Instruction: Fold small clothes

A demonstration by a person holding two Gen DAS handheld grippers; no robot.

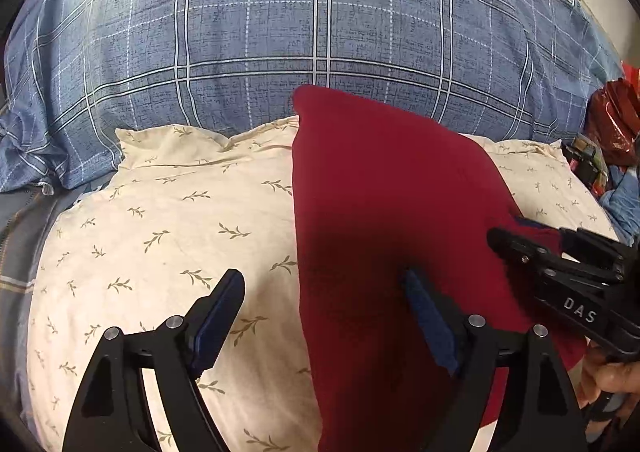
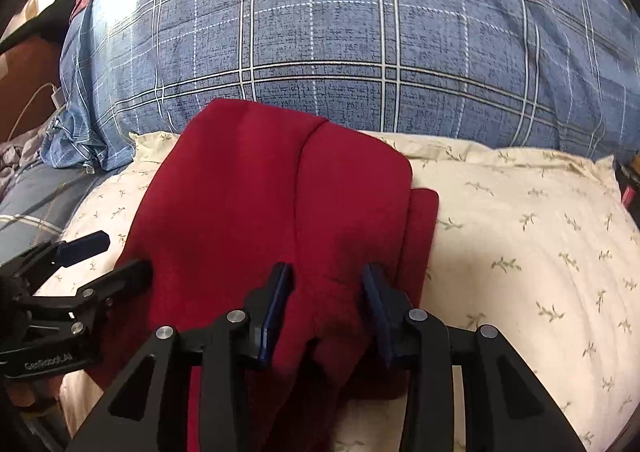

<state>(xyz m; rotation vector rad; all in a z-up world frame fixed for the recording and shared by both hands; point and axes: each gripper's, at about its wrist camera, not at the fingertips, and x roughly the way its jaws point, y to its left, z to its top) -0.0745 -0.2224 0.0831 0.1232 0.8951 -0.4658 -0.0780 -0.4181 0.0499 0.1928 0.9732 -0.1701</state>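
1. Left tongs are spread wide, straddling the left edge of the red garment, not pinching it.
2. Right tongs sit partly spread with a ridge of the red cloth between them (can't tell if the pads actually press it).
3. Garment lies folded on a cream leaf-print pillow.
4. Blue plaid duvet behind.

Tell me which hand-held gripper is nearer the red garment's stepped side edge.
Right. The right hand-held gripper straddles the red garment beside that edge; the left hand-held gripper sits open at the opposite edge.
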